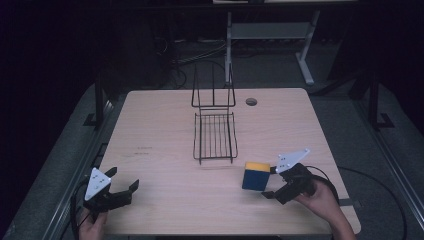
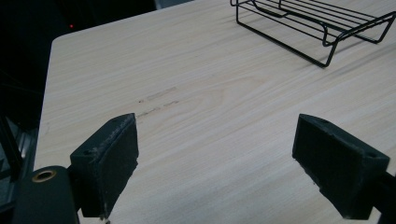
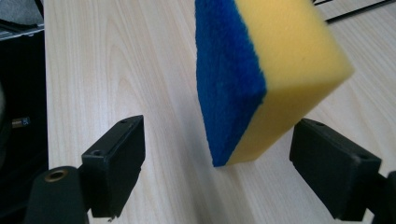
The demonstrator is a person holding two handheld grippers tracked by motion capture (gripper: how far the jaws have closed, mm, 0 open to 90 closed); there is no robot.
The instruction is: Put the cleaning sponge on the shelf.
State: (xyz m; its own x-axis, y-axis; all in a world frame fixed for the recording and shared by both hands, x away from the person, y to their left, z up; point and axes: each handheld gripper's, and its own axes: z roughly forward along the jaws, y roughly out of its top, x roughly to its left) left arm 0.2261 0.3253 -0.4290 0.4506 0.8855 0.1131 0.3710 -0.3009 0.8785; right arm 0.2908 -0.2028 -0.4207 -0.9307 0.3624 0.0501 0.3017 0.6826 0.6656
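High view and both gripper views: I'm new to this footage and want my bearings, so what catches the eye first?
The blue and yellow sponge stands out on the pale table, near its front right, just ahead of the open right gripper. Behind it, mid-table, sits a black wire rack. The left gripper waits open and empty at the front left.

Dim room, pale wooden table (image 1: 165, 170), grey floor (image 1: 280, 70) behind.

The bench (image 1: 165, 135) has a light wood top. A black wire rack (image 1: 215, 135) stands at centre. A blue-and-yellow sponge (image 1: 256, 176) stands at 4 o'clock from it.
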